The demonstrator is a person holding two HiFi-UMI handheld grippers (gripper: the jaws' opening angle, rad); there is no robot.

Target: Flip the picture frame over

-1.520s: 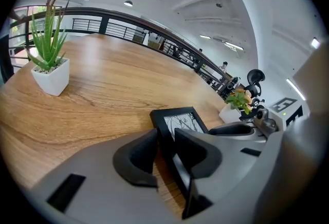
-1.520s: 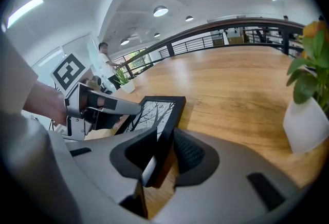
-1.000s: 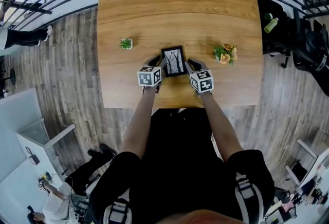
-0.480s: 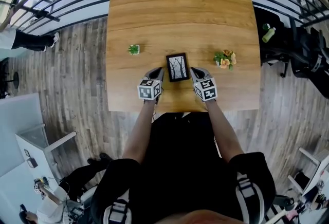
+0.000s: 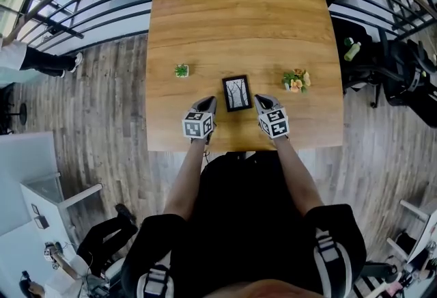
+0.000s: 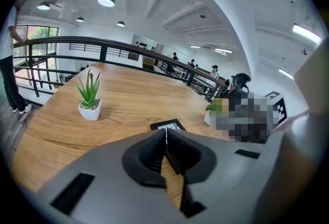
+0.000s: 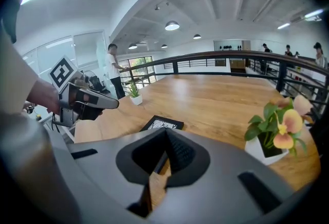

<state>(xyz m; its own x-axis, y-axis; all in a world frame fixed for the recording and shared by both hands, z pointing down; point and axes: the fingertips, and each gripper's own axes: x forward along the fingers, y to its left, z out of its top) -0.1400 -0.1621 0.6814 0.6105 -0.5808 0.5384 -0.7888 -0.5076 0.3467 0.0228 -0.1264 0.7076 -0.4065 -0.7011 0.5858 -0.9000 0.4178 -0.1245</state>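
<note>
The black picture frame [image 5: 237,93] lies flat on the wooden table [image 5: 239,16], its tree picture facing up. My left gripper [image 5: 209,101] hangs just left of the frame's near corner, and my right gripper [image 5: 259,99] just right of it. Neither touches the frame. In the left gripper view the jaws [image 6: 165,133] meet with nothing between them, and the frame [image 6: 167,125] shows just beyond the tips. The right gripper view shows the same: the right gripper [image 7: 165,133] is shut and empty, with the frame [image 7: 163,124] ahead of it.
A small green plant in a white pot [image 5: 181,70] stands left of the frame, and a pot of orange flowers [image 5: 295,80] to its right. The table's near edge [image 5: 239,148] runs just behind my grippers. A railing and people are beyond the table.
Both grippers were against the frame's sides a second ago. They have since drawn back toward me and lifted, and their jaws have shut. The frame stays on the table, picture up.
</note>
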